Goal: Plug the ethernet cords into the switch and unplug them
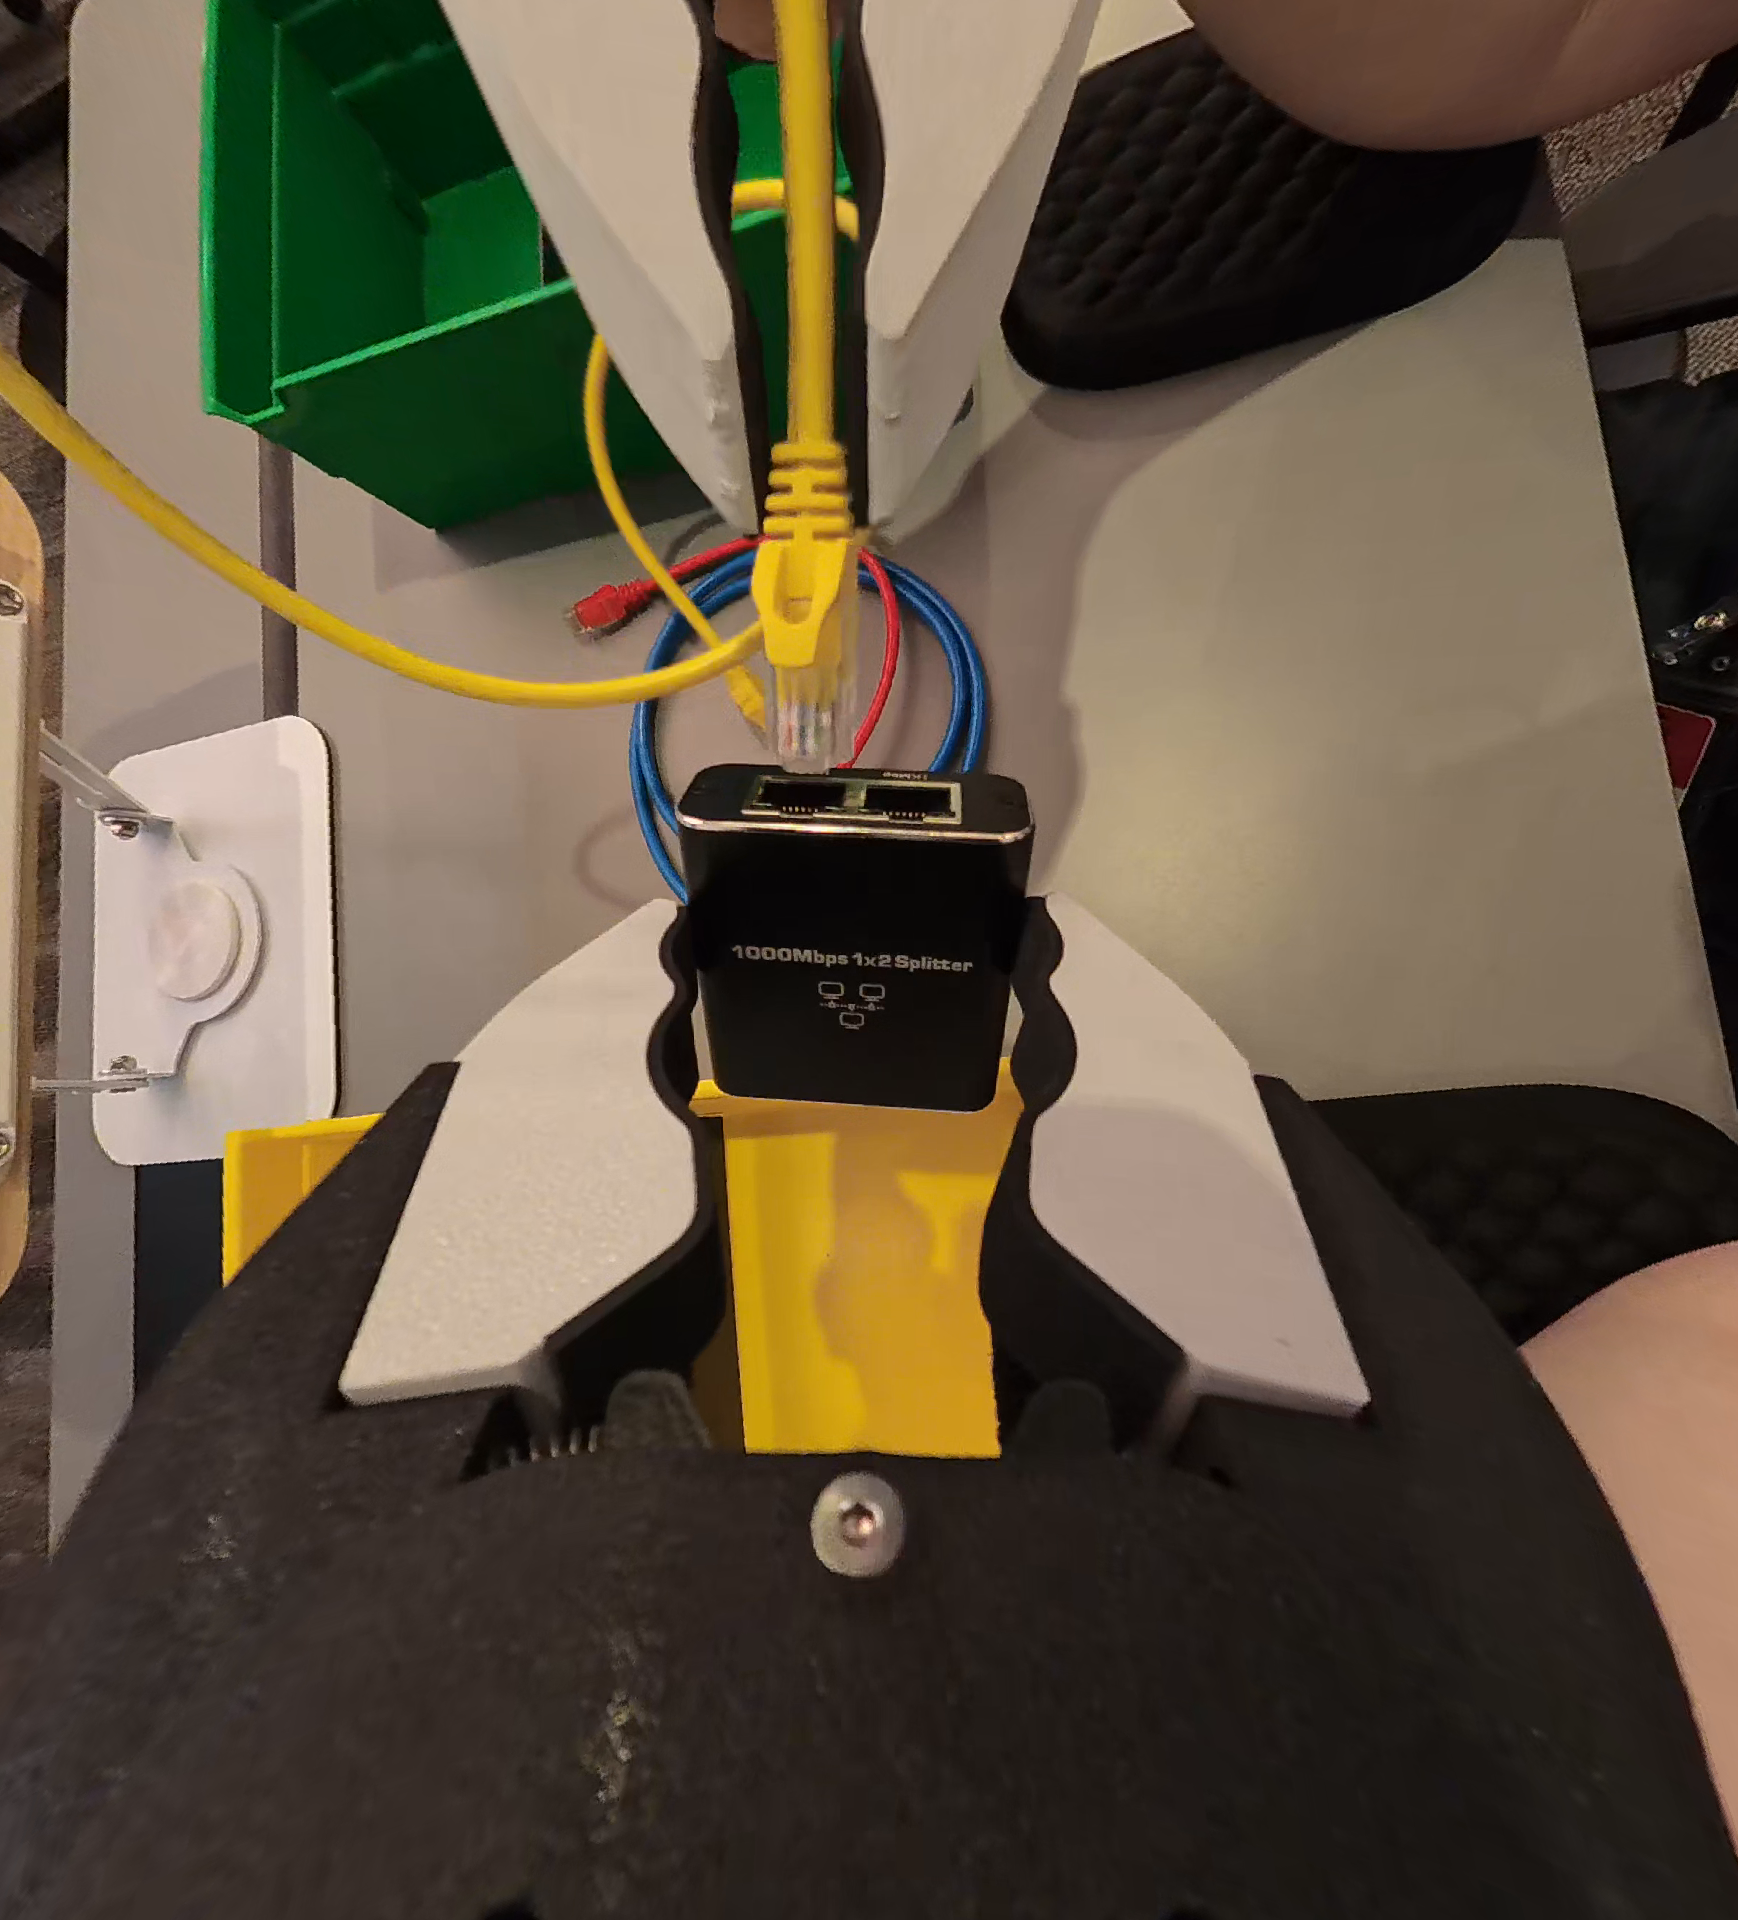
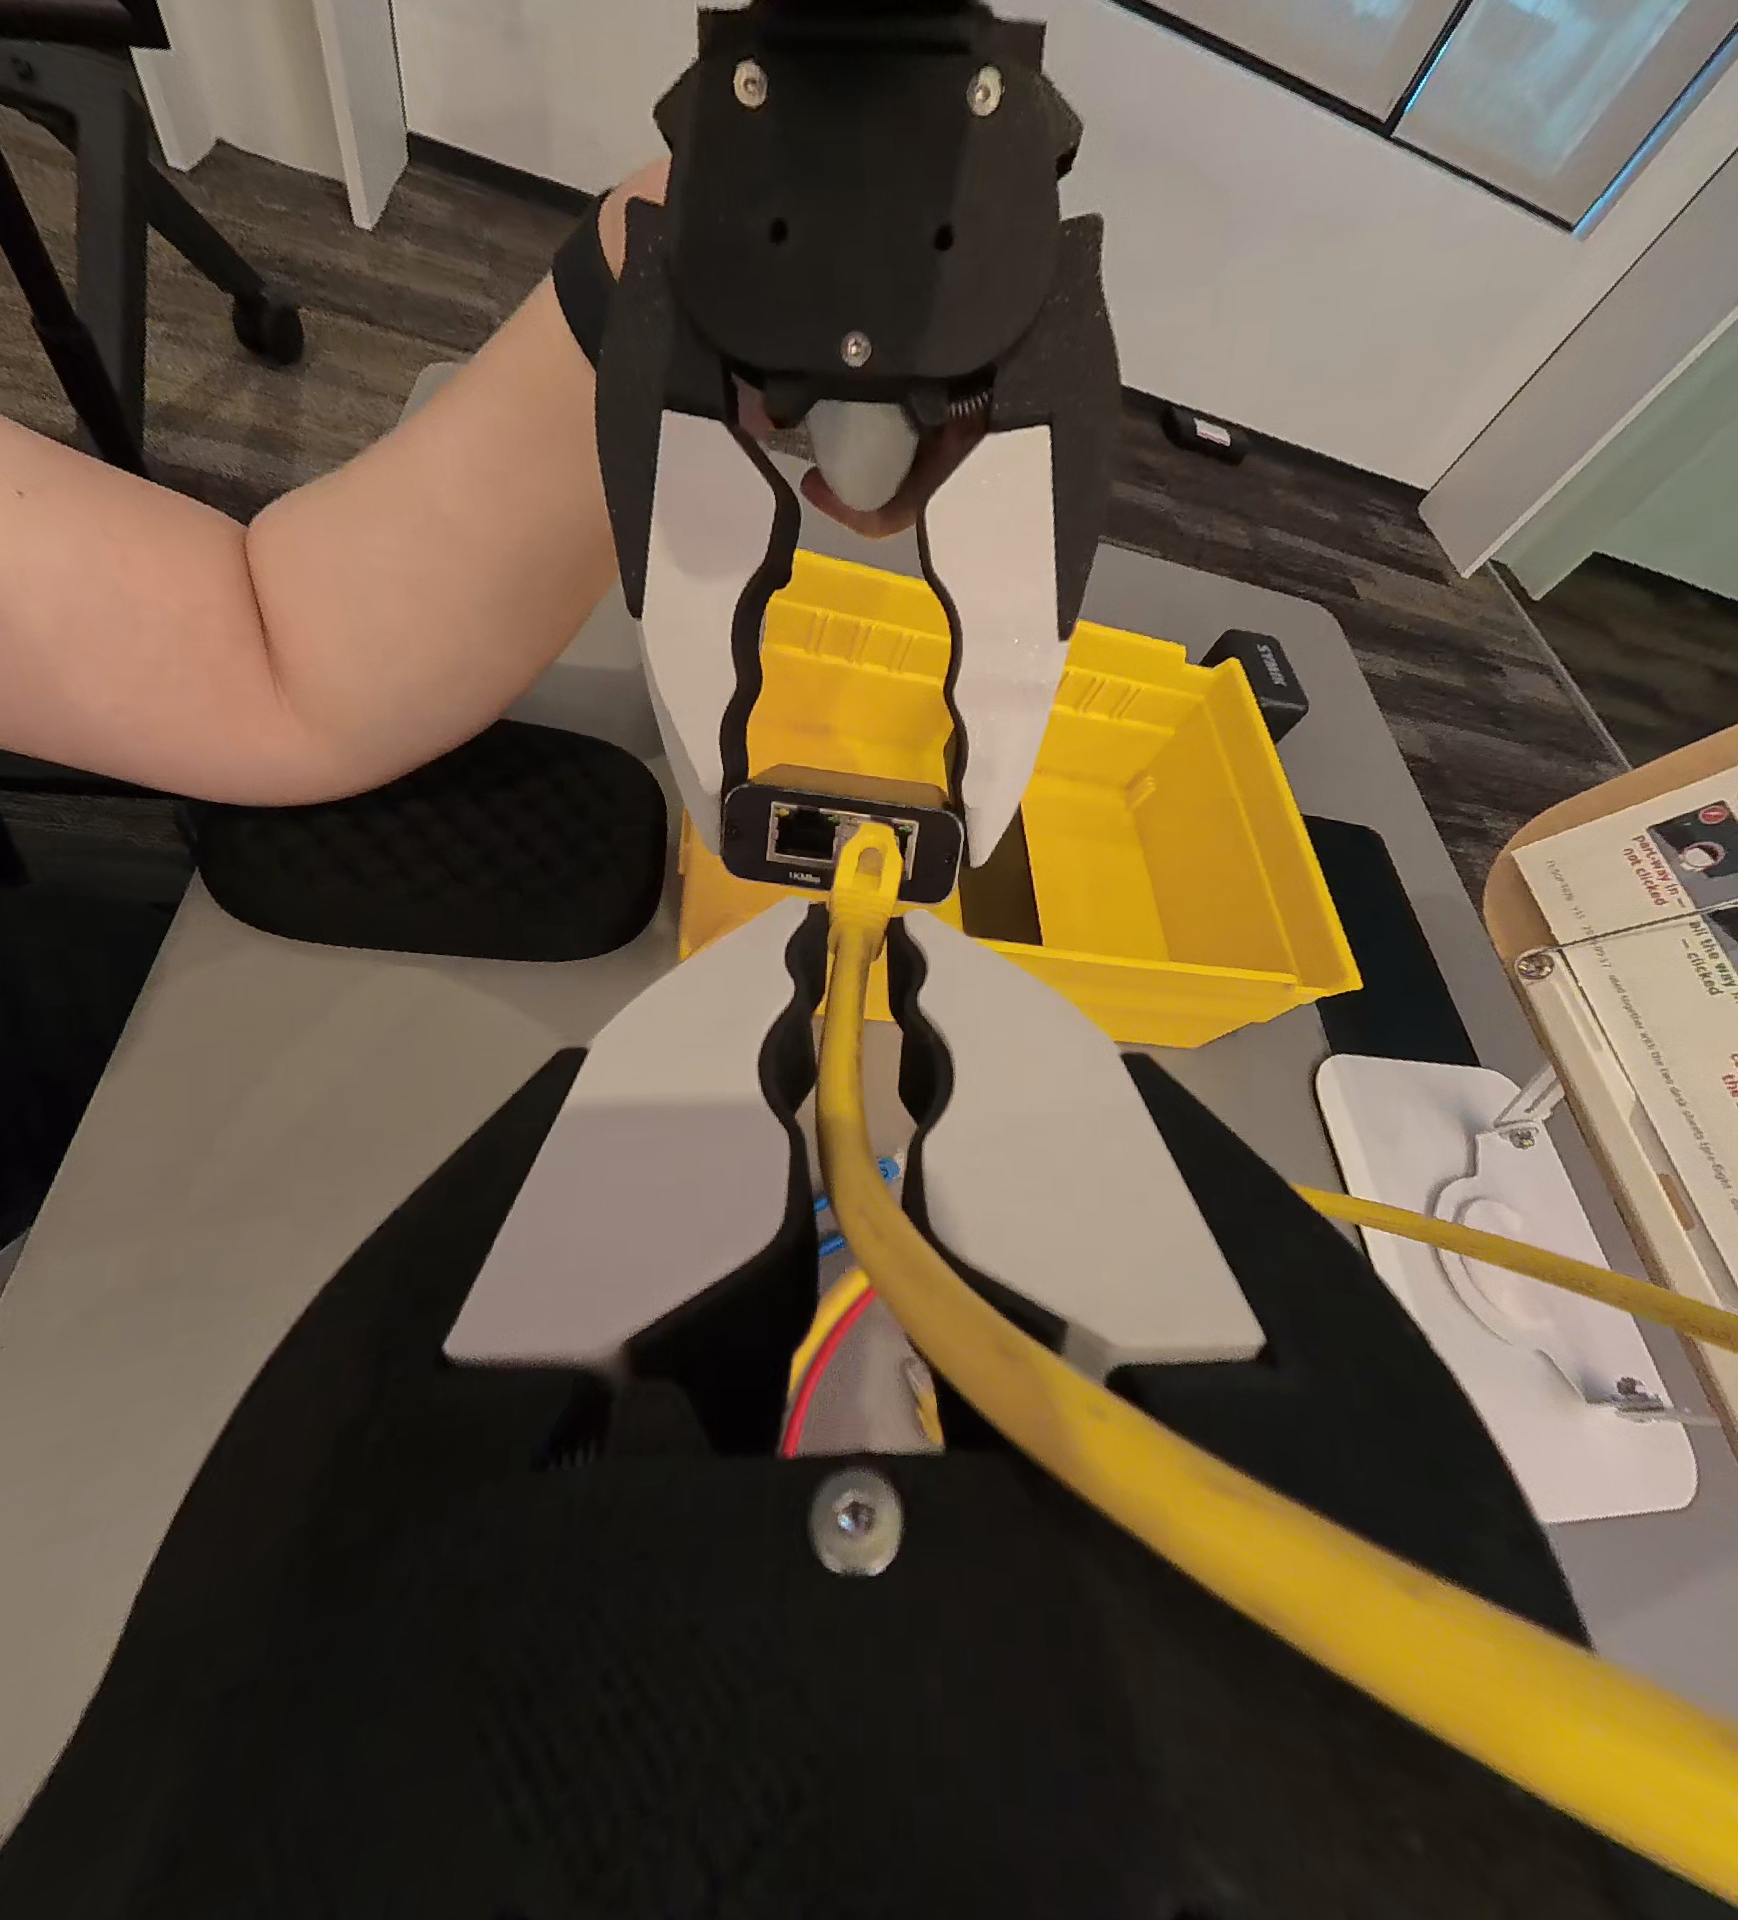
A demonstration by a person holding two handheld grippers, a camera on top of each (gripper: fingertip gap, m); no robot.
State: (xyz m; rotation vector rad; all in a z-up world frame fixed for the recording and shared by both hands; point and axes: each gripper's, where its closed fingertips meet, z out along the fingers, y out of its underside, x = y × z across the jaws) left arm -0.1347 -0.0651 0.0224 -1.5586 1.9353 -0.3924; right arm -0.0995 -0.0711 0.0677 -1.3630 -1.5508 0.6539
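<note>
Left tool (image 1: 849,997) is clamped on the small black metal switch box (image 1: 852,935), ports facing outward so they're reachable. Right tool (image 2: 849,914) pinches the yellow ethernet cord (image 2: 849,1049) just behind its clear plug (image 1: 805,722), tip right at a port, looks not yet seated.

Each claw, the left claw (image 1: 849,914) and the right claw (image 2: 849,914), has a rough black body, two pale grey wedge fingers (image 1: 532,1143) lined with wavy black pads, and a silver hex screw (image 1: 857,1525) at its centre. A black strap (image 2: 584,281) circles the person's wrist, and a small coil spring (image 2: 969,400) shows near the far claw's hinge.
</note>
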